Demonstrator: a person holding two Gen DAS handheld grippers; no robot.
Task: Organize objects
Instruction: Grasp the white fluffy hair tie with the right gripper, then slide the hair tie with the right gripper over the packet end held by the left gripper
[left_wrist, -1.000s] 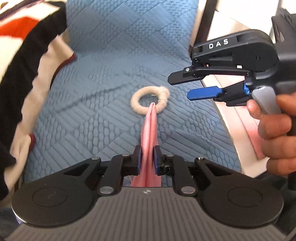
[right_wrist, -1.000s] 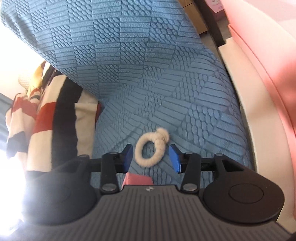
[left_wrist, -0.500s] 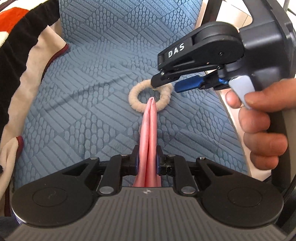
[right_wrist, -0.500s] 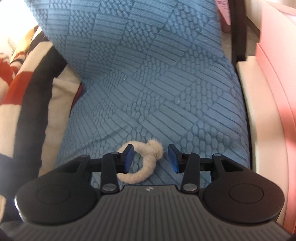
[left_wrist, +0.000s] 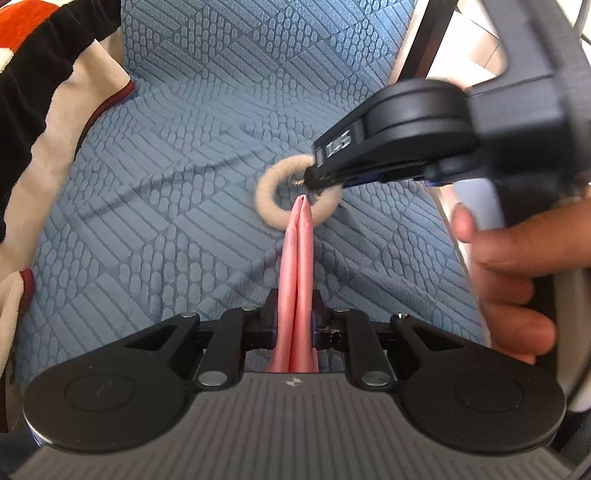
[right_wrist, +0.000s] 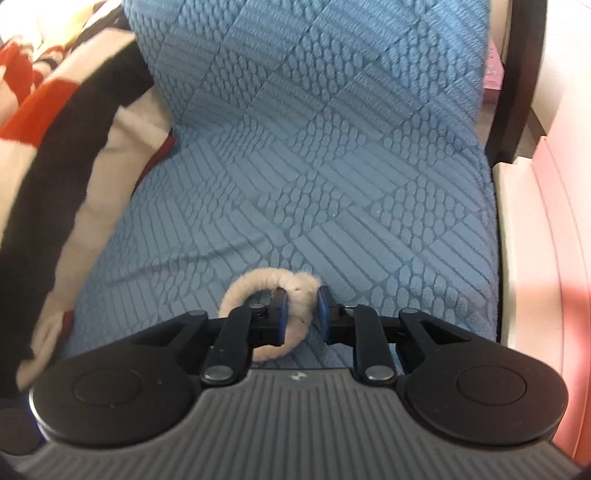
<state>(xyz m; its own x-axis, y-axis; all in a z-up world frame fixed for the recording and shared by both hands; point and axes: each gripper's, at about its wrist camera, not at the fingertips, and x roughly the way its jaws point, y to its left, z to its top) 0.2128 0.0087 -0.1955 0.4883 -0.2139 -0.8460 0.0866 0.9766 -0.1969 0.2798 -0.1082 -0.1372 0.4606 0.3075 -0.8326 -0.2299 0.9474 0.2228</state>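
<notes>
- My left gripper (left_wrist: 293, 319) is clamped on a folded pink strip (left_wrist: 298, 266); the strip runs fwd between the pads & its tip ends just inside the lower rim of the fuzzy cream ring (left_wrist: 271, 206).
- Can't tell whether the strip's tip touches the ring or only overlaps it in the left wrist view.
- The ring lies flat on the blue quilted cushion (left_wrist: 177, 206), approx mid-seat, straight ahead of my left fingers but well fwd of them.
- My right gripper (right_wrist: 300, 310) is down on the ring's right side: one pad sits inside the loop, the other outside it, w/ the thicker knotted part of the ring (right_wrist: 301, 291) between them.
- Right jaws have just been closing. Inner pad looks to be against the fuzz; a thin gap of blue cushion still shows by the outer pad, so I don't read this as a firm pinch yet.
- From the left wrist view the right gripper (left_wrist: 314, 179) comes in from the right, tips over the ring's upper right arc & covering that part; some motion blur there.
- Person's hand (left_wrist: 506, 280) wraps the right gripper's handle, at the right edge of the left wrist view.
- A red, black & cream striped blanket (right_wrist: 55, 147) is bunched along the cushion's left side, well apart from the ring.
- Pale pink furniture edge (right_wrist: 554, 229) borders the cushion on the right.
</notes>
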